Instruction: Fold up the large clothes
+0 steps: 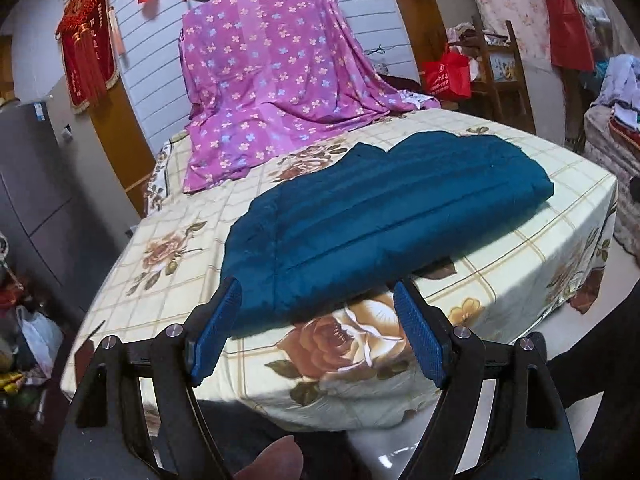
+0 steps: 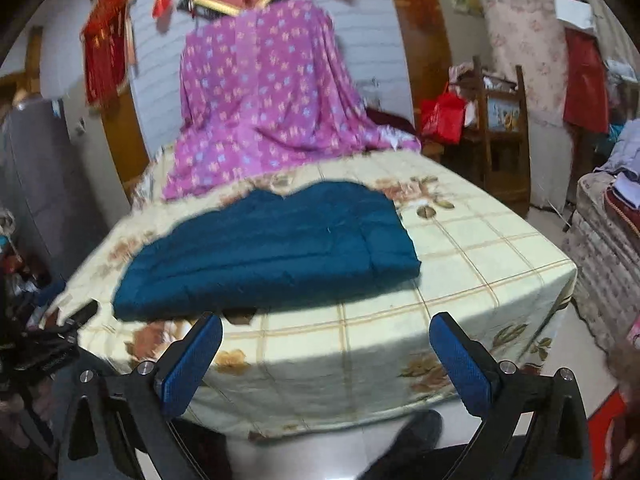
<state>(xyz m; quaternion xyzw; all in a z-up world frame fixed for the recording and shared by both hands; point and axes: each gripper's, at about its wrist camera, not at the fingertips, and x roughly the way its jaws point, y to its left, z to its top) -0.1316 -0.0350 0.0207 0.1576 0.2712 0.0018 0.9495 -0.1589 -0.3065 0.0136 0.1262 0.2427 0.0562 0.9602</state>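
Note:
A teal padded garment [image 1: 380, 208] [image 2: 272, 248] lies folded into a flat, wide bundle on the table's floral cloth [image 1: 360, 352] [image 2: 480, 248]. My left gripper [image 1: 317, 286] hovers off the table's near edge, just short of the garment's near left corner. Its blue pads [image 1: 216, 328] stand apart with nothing between them. My right gripper [image 2: 326, 318] is also back from the near edge, in front of the garment's right half. It is wide open and empty, and its pads [image 2: 464, 364] touch nothing.
A purple flowered sheet [image 1: 272, 80] [image 2: 264, 92] drapes a tall object at the table's far end. A red bag [image 1: 448, 76] and a wooden rack [image 1: 500, 72] stand at the back right, a grey cabinet [image 1: 32, 184] at the left. A shoe [image 2: 412, 432] shows below on pale floor.

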